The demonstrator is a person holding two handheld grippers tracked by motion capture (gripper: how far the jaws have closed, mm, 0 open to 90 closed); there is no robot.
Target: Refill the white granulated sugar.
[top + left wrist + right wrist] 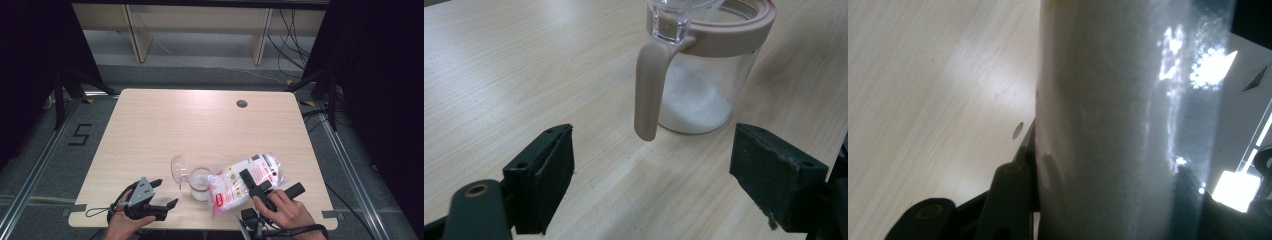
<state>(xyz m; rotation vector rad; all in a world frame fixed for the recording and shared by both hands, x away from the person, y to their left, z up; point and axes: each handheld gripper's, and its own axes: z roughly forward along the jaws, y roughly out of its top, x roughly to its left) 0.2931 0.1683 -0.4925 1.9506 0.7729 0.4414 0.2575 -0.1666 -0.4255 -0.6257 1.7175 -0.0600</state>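
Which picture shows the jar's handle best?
The left gripper view: the jar's handle hangs close and sharp, curving down from the pink rim, between the open left gripper jaws. The high view shows the jar small, beside the bag, its handle too tiny to tell.

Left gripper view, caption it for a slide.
Open fingers face a jar partly filled with white granules on the table.
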